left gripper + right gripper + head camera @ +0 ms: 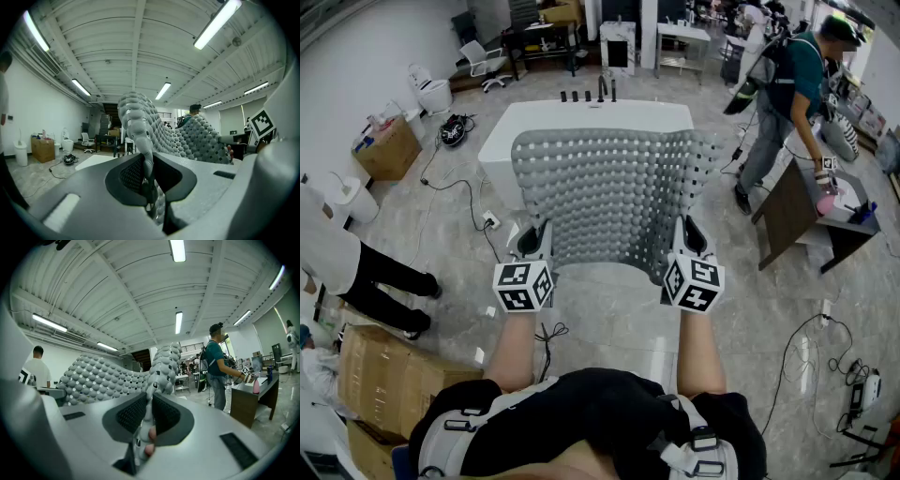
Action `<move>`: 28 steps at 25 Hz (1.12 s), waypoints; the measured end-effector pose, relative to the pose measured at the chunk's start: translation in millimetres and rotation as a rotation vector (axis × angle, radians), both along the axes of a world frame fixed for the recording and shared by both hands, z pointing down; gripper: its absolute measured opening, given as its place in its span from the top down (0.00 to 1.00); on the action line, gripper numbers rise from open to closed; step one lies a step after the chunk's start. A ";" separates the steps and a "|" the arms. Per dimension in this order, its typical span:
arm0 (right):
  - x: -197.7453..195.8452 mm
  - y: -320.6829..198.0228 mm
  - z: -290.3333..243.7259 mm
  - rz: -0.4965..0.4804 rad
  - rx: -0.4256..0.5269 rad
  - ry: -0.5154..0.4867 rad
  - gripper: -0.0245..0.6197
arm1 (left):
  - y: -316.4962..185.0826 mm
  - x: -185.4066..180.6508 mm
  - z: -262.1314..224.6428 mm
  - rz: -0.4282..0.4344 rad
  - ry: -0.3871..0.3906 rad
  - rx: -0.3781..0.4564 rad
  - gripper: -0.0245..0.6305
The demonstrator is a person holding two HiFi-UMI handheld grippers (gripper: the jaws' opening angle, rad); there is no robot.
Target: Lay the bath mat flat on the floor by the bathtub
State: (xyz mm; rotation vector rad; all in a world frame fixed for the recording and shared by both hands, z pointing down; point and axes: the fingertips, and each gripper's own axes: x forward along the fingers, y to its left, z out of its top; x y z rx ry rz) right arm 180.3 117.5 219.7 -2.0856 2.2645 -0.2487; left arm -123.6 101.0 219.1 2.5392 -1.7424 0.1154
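Bath mat [609,202], grey and pebbled, spreads in the middle of the frame, held up off the floor [609,323] between your two claws. Your left claw [532,242] is pinched narrow on the mat's near left corner. Your right claw [687,236] is clamped the same way on the near right corner. The mat stretches away from you and covers the front of the white bathtub [534,127] at upper centre. A person [787,84] stands at a desk [848,220] at upper right.
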 end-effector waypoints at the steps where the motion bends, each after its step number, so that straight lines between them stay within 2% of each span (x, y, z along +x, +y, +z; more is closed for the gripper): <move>1: 4.3 4.8 -0.8 0.002 0.001 0.002 0.89 | 2.2 3.9 2.0 -0.006 -0.003 -0.008 0.90; 5: 16.7 20.7 -1.2 0.008 0.003 -0.003 0.89 | 11.4 15.6 6.4 -0.006 -0.015 -0.027 0.90; 14: 21.2 29.1 -4.0 0.000 0.029 -0.042 0.89 | 21.2 25.4 1.4 -0.005 -0.035 0.002 0.90; 22: 8.7 27.1 5.7 0.001 -0.001 -0.007 0.89 | 23.0 15.2 8.6 -0.015 -0.019 -0.022 0.90; 28: -15.1 28.4 9.4 0.013 -0.014 0.008 0.89 | 25.0 -12.6 8.6 -0.016 -0.005 -0.016 0.90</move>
